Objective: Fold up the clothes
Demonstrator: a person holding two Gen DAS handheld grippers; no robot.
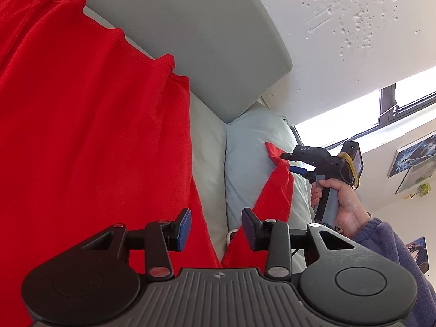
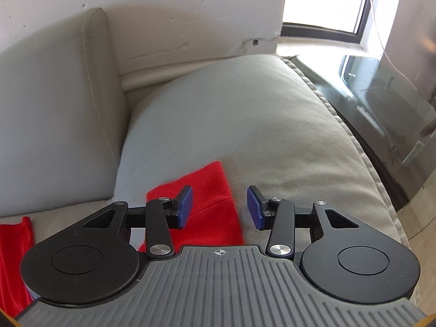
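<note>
Left gripper: the black two-finger tool with blue pads [image 1: 216,227] stands wide open, nothing between its fingers. It hangs over the gap between the main red spread and the sleeve.

Right gripper: the matching black tool [image 2: 219,208] is also spread wide in its own view, gripping nothing. The red sleeve end lies below and between the pads, nearer the left one. From the left wrist view its tip [image 1: 286,160] sits right at the sleeve's end, though whether it touches the cloth I cannot tell from there.

Hand: a person's hand [image 1: 340,201] in a blue-purple fleece sleeve [image 1: 392,245] wraps the right tool's grey handle.

Garment: the bright red fleece top [image 1: 90,136] is laid across the pale sofa seat [image 1: 207,163], its body flat at the left, one sleeve [image 2: 209,199] stretched out over the light grey-blue cushion [image 2: 231,114].

Surroundings: beige sofa backrest [image 2: 54,103] behind, rough white wall [image 1: 340,27], bright window [image 2: 324,0], glass table [image 2: 395,103] beside the cushion.
</note>
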